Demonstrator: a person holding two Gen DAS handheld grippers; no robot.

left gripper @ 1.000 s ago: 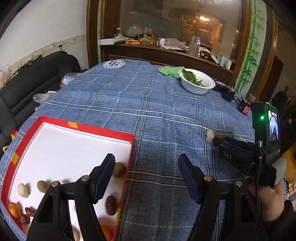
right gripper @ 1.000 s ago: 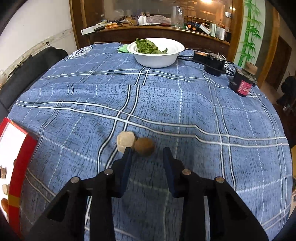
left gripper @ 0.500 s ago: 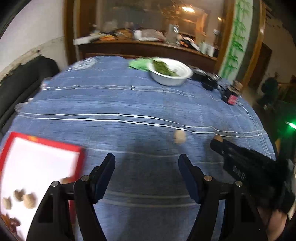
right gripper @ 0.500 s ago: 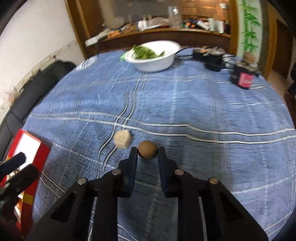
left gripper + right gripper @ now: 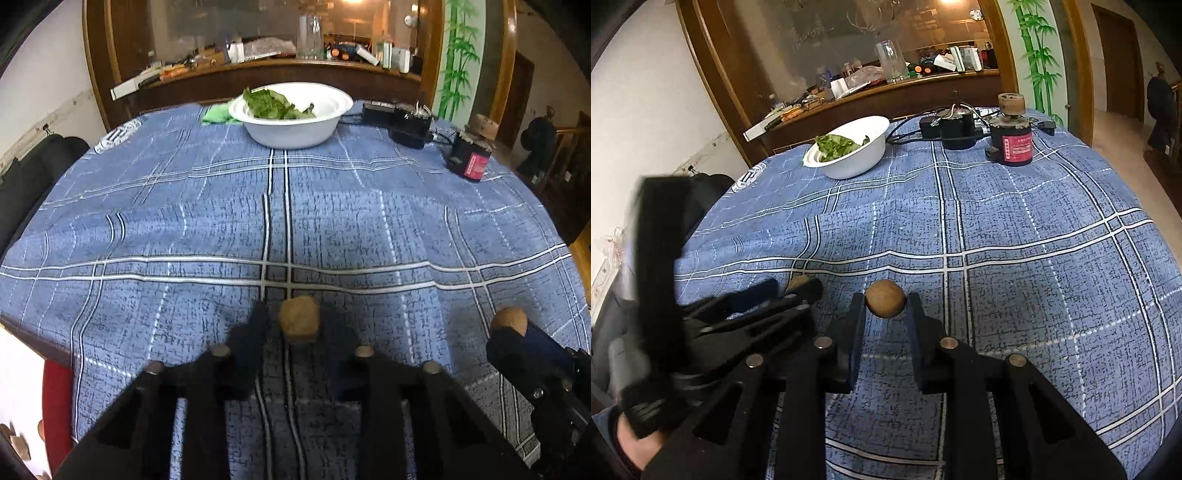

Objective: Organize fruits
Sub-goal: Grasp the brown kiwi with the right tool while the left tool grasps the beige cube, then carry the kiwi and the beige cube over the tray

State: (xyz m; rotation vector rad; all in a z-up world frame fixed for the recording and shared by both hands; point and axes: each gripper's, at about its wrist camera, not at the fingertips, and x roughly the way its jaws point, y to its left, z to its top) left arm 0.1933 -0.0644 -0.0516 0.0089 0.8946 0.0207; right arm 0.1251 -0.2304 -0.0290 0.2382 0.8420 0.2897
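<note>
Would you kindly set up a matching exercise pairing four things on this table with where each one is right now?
Things:
1. round brown fruit
2. pale lumpy fruit
3. white bowl
4. red-labelled jar

Places:
A. far side of the table, holding green leaves
B. gripped in the right tool
C. on the cloth between the open left tool's fingers
D. beside the black device with cables

Pairs: 1-B, 2-C, 3-A, 4-D

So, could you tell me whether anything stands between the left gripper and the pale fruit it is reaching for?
Nothing visible does. The pale fruit lies on the tablecloth just ahead of the left gripper, in line with the gap between its open fingers. The right gripper, holding the round brown fruit, is off to the side.
</note>
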